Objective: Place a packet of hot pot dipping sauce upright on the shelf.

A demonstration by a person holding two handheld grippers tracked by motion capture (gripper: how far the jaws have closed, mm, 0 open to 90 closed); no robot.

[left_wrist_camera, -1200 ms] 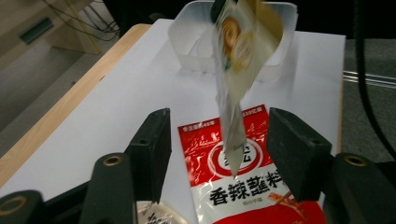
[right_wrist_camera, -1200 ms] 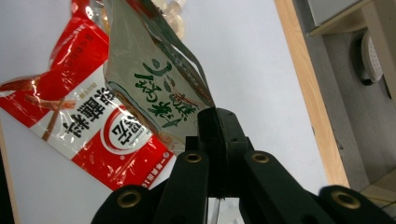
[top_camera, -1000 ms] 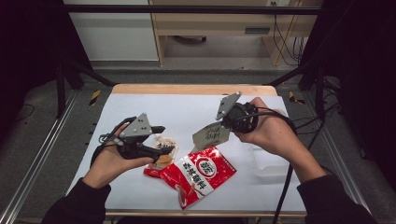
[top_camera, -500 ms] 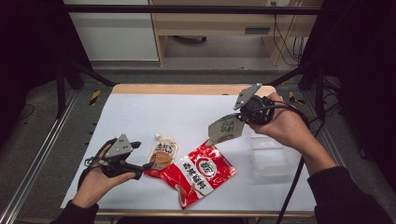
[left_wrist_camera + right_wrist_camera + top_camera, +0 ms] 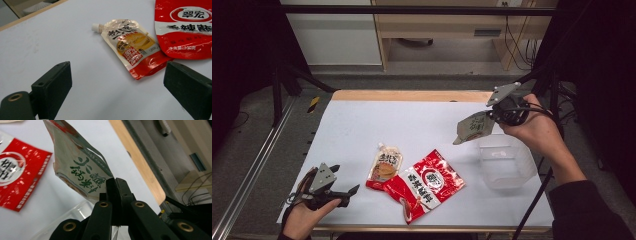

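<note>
My right gripper (image 5: 492, 116) at upper right pinches the grey-green packet (image 5: 473, 127), which hangs lower left of it above the clear tub (image 5: 506, 161); my left gripper (image 5: 346, 181), lower left, has just spread wide, empty.

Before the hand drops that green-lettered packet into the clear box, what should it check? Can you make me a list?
1. Right gripper pinches the grey packet by its edge: ok.
2. Packet hangs over the clear box: not ok, it sits up and to the box's left in the high view.
3. Box has room inside: ok, it looks empty.
4. Left gripper is out of the way: ok, low at the table's near left corner, jaws just opened wide, nothing between them.
5. Spout pouch and red packet lie away from the box: ok.
6. Packet hangs straight down: cannot tell.
</note>
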